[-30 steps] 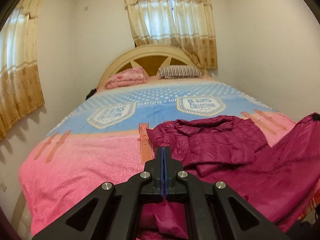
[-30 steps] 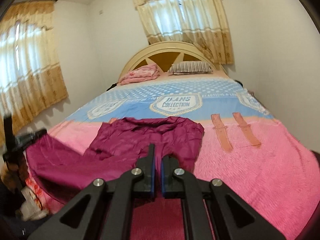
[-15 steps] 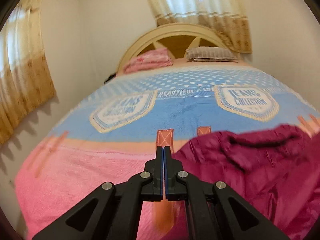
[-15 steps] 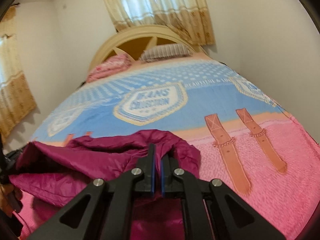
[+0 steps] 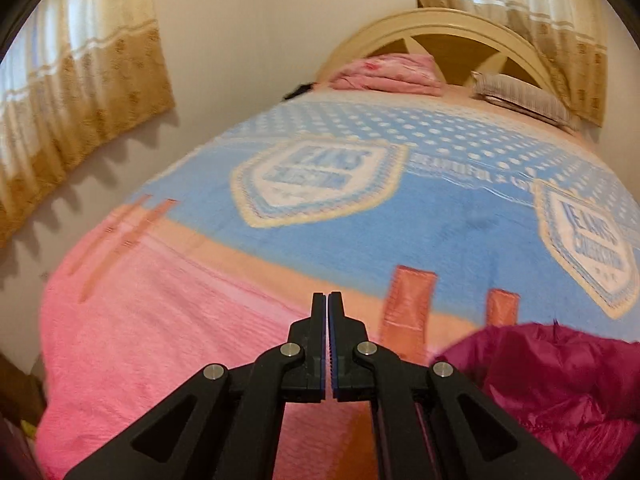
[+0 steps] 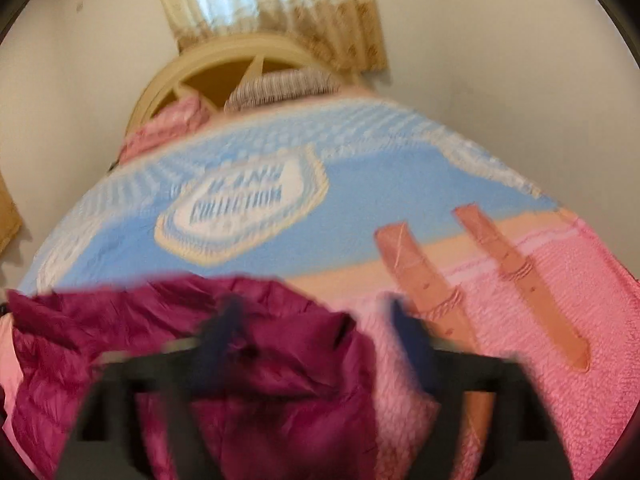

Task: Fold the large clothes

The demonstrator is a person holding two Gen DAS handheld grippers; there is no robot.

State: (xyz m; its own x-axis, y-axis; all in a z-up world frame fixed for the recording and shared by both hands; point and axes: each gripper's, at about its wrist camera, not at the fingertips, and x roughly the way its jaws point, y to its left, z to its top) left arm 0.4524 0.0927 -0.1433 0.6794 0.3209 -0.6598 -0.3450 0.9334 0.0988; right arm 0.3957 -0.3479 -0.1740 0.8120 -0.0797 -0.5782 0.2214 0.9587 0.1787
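A maroon garment [image 6: 256,352] lies bunched on the pink end of the bed cover [image 6: 560,320]. In the left wrist view the garment [image 5: 560,384] shows at the lower right. My left gripper [image 5: 328,312] is shut with nothing seen between its fingers, and it hovers over bare pink cover to the left of the garment. My right gripper [image 6: 312,320] is blurred by motion; its fingers stand wide apart over the garment's right edge, holding nothing.
The bed cover [image 5: 360,240] is blue farther up, with badge prints. A pink folded cloth [image 5: 388,72] and a striped pillow [image 5: 520,96] lie by the headboard [image 5: 440,32]. Curtains [image 5: 80,88] hang at the left, with walls close on both sides.
My right gripper has opened and let go of the garment. My left gripper has swung left, away from the garment, and stays shut. Both views have moved up over the bed.
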